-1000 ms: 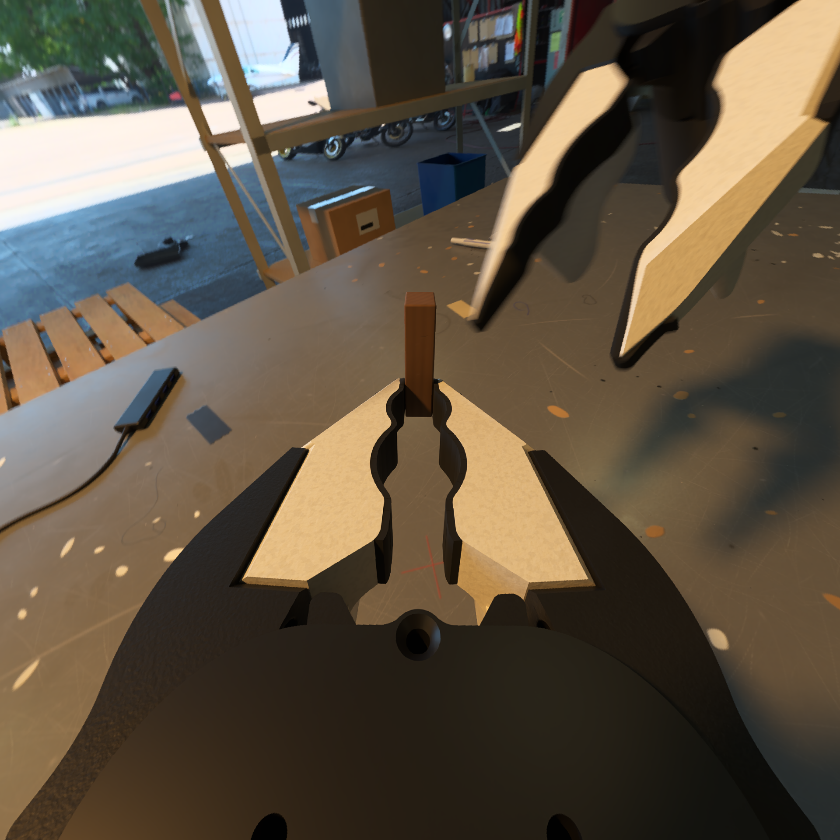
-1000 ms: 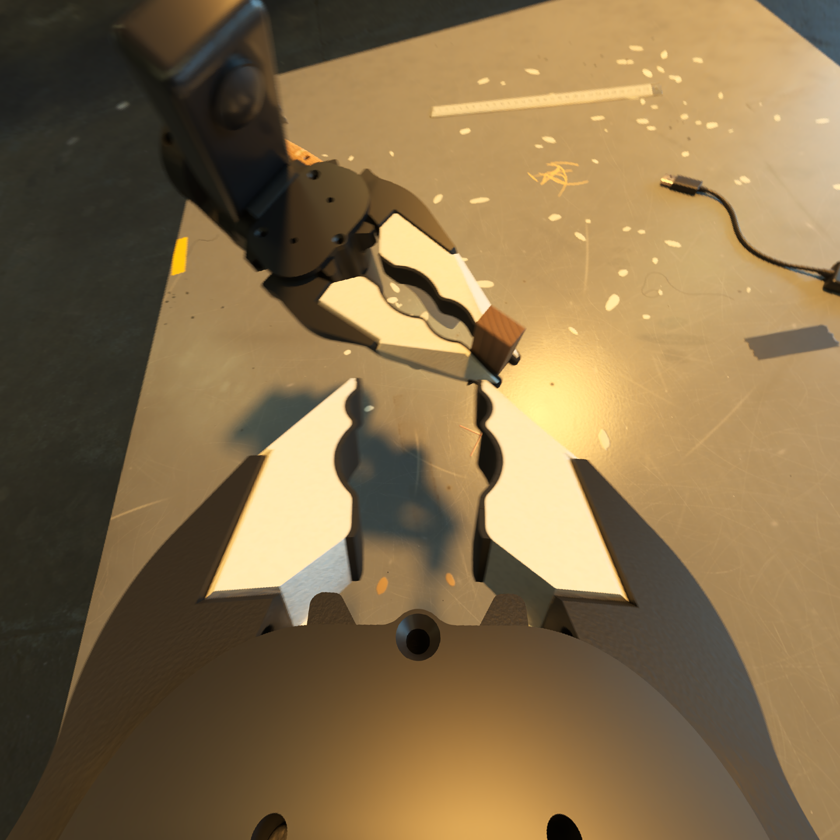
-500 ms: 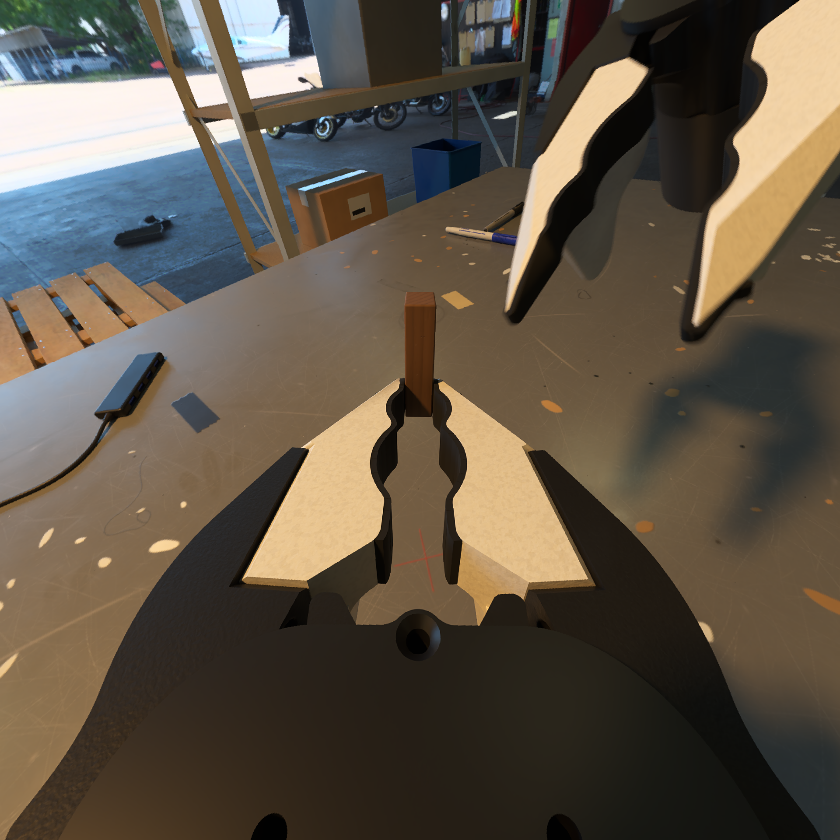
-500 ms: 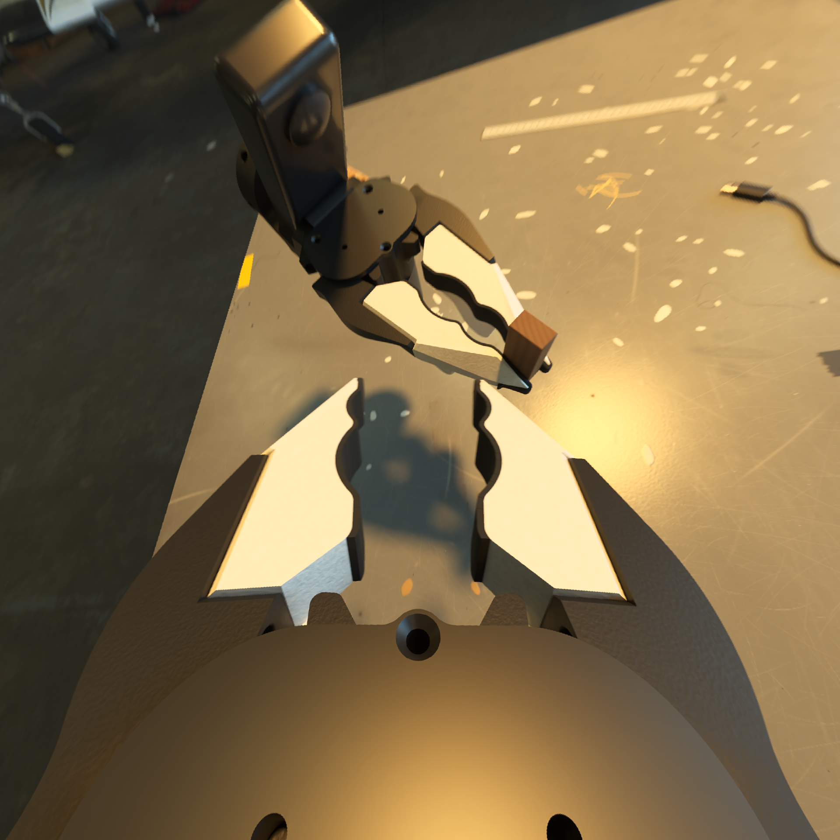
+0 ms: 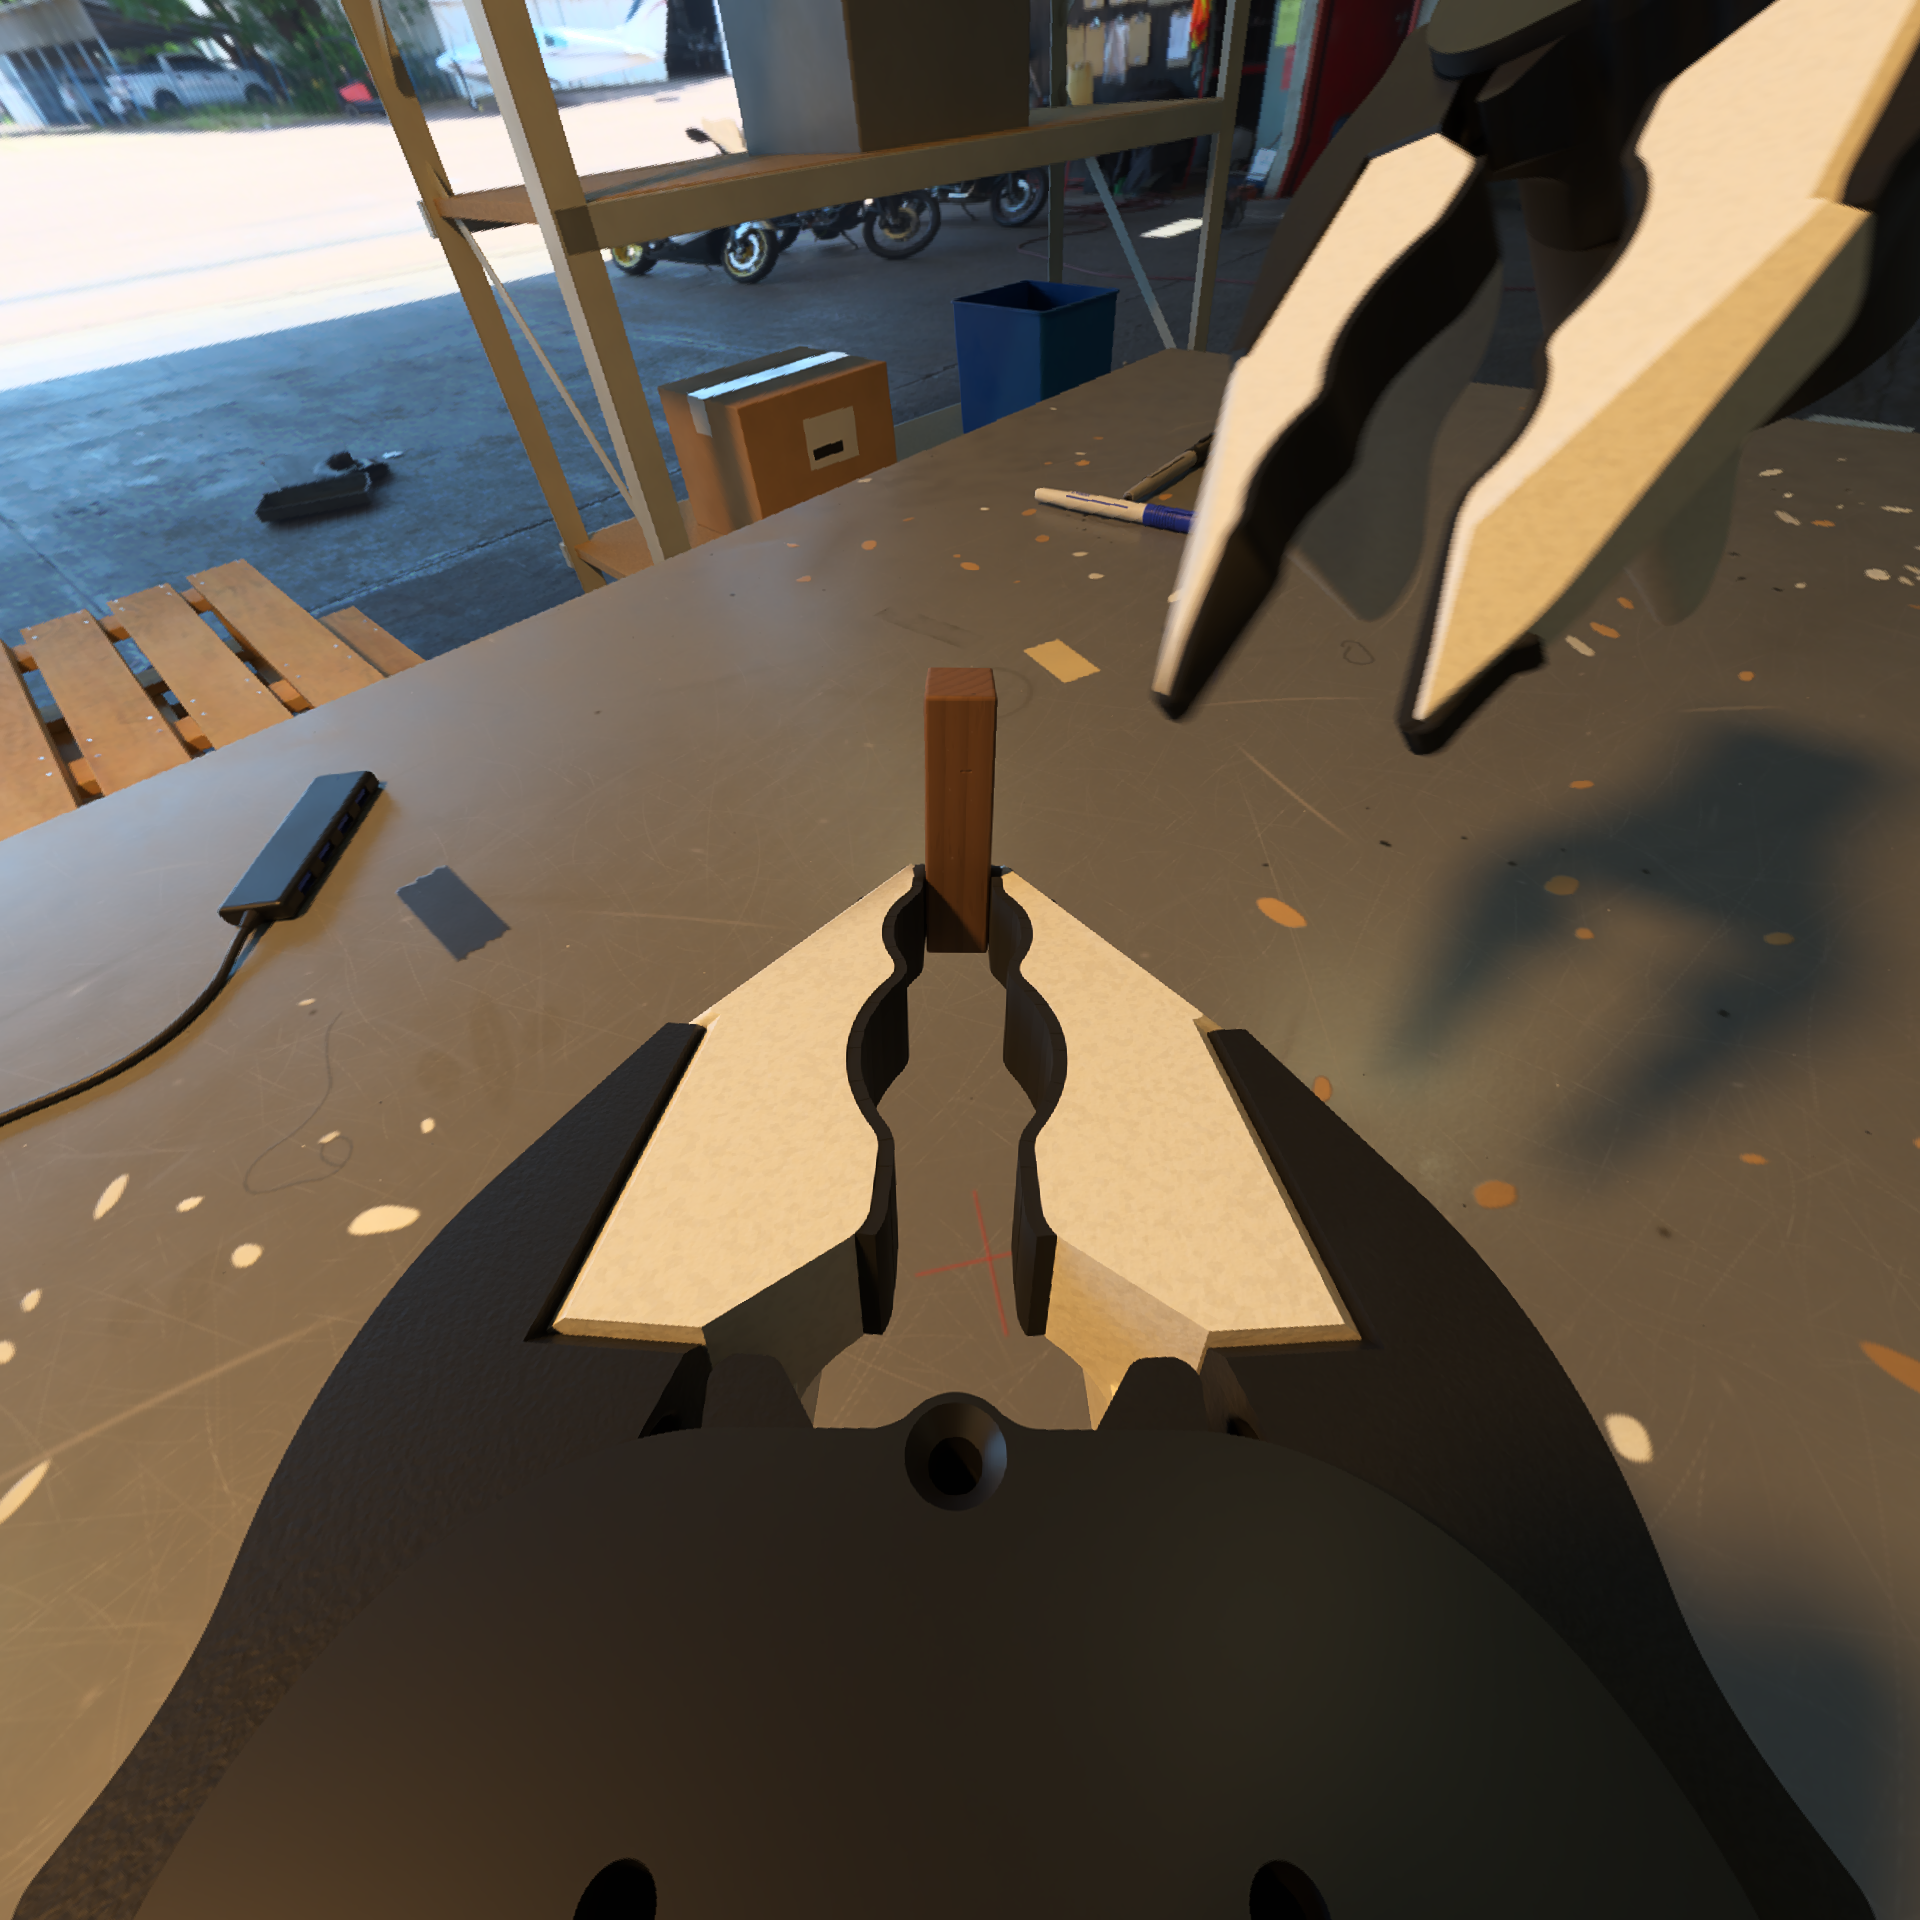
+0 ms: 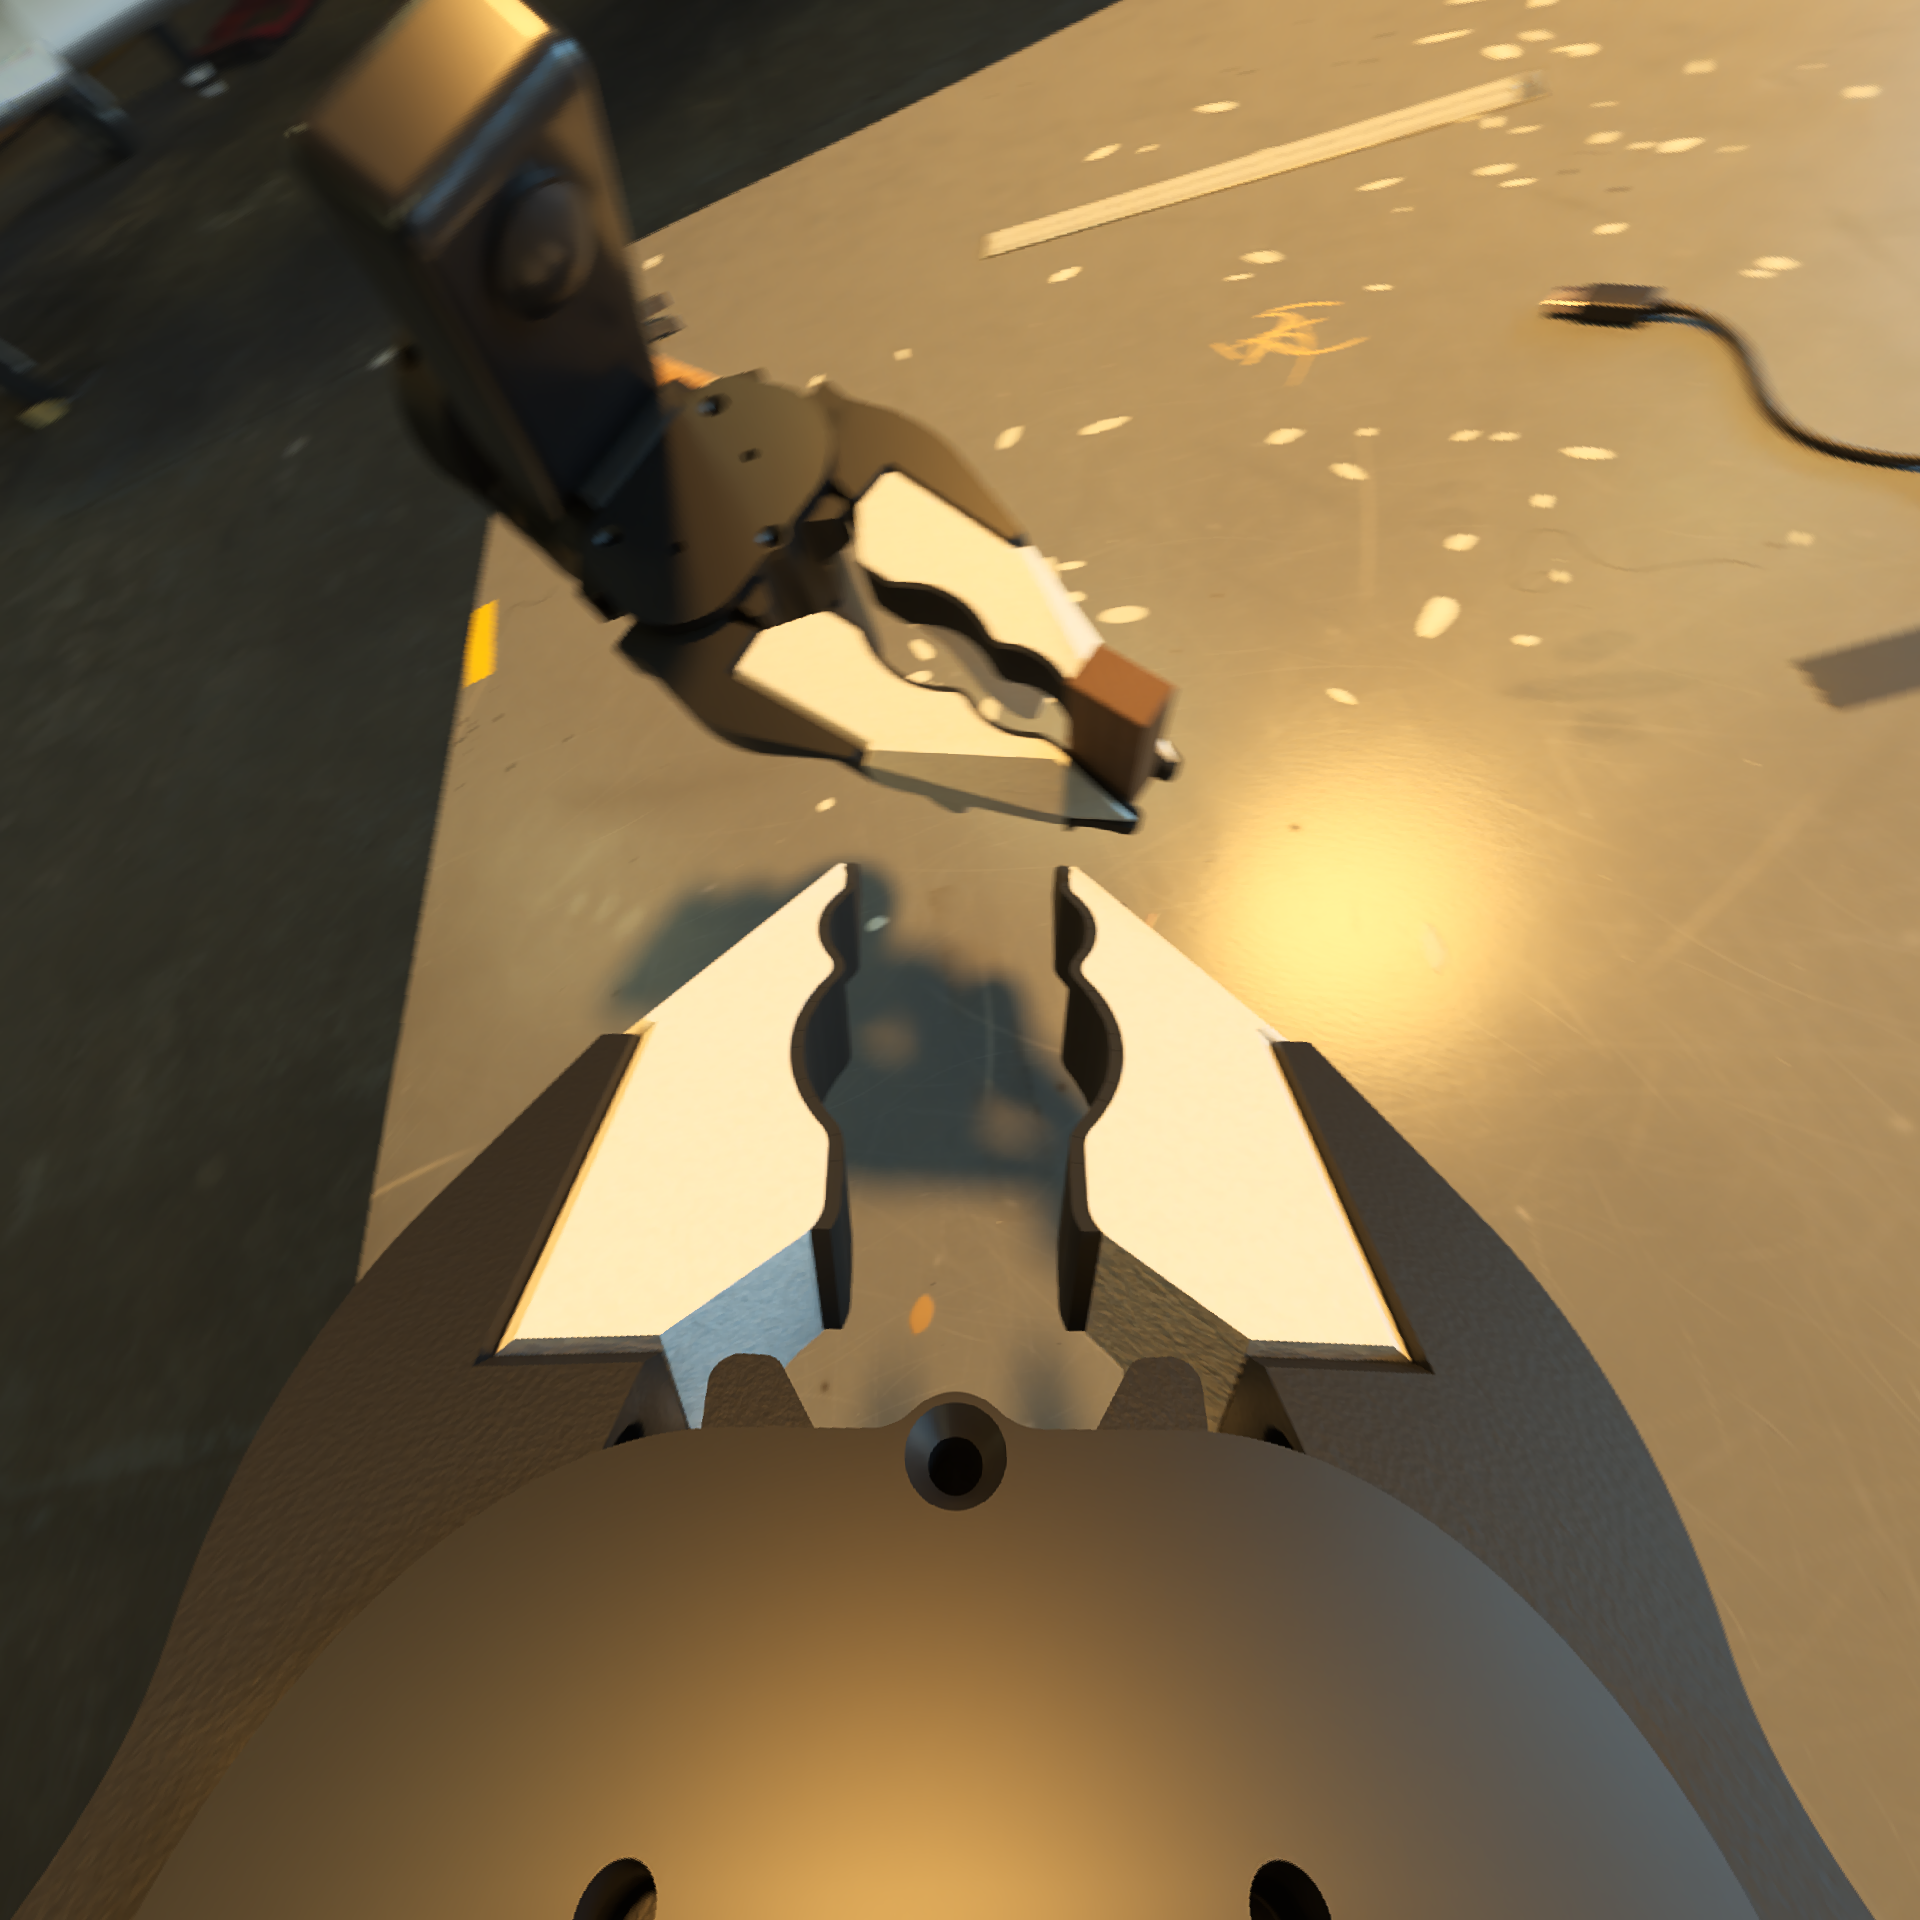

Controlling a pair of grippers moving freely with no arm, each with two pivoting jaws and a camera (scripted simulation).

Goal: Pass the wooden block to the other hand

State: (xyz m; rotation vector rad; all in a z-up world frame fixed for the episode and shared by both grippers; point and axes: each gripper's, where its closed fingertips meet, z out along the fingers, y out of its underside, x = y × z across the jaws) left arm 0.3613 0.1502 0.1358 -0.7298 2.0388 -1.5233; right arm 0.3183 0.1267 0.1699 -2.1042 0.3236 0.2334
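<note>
Shifted since half a second ago: right gripper lower and nearer the wooden block, tips now just right of its top in the left wrist view; jaws narrower than before yet still spread and empty. No change in the hold on the block.

Wooden block upright, pinched at its lower end between the fingertips of the left gripper, most of its length sticking up past them, clear of the table. Same block seen in the right wrist view at the tip of the left gripper, up and right of the right gripper's own parted fingertips, not touching them.

Left of the block on the table: black USB hub with a cable, and a dark tape patch. Beyond the block: a pale tape square; right of that a blue-and-white marker, its print too small to read. Past the table edge behind the block: cardboard box bearing a white label, unreadable, and a blue bin.
</note>
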